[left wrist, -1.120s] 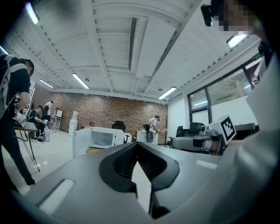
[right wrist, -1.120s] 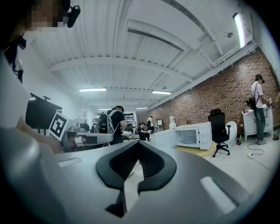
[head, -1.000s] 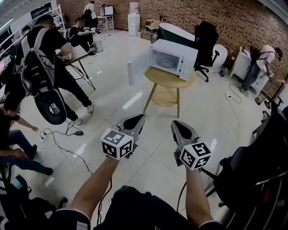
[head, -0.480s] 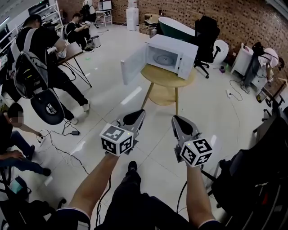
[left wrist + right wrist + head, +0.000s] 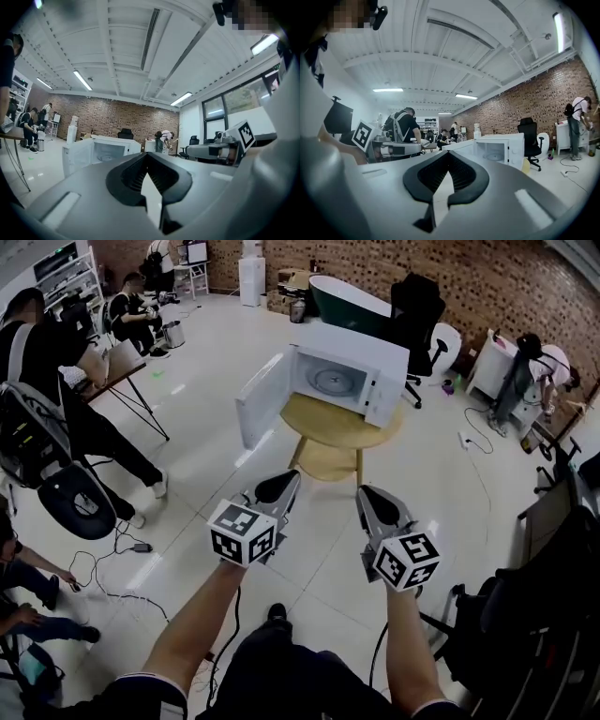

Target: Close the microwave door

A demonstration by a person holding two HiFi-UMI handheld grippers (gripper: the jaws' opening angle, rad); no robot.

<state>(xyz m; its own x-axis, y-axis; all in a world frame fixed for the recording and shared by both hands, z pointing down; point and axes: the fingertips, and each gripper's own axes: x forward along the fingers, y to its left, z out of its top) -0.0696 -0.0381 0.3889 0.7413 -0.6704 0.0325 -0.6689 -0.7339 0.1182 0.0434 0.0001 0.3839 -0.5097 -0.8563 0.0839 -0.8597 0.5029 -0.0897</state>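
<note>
Door: white microwave door (image 5: 260,399), swung wide open to the left.
Left: left gripper (image 5: 286,484), jaws pressed together, empty, well short of the door.
Body: white box microwave (image 5: 361,367) on round wooden table (image 5: 337,426), closer than a second ago.
Right: right gripper (image 5: 370,501), jaws pressed together, empty.
Meaning: approach under way; pushing the door shut is probably next.

Bright ceiling strip lights (image 5: 82,80); fisheye edges darken.

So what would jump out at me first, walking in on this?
A white microwave sits on a round wooden table mid-floor, its door swung wide open to the left. Nearer the camera, a person holds out a left hand-held gripper and a right hand-held gripper, both shut and empty.
</note>
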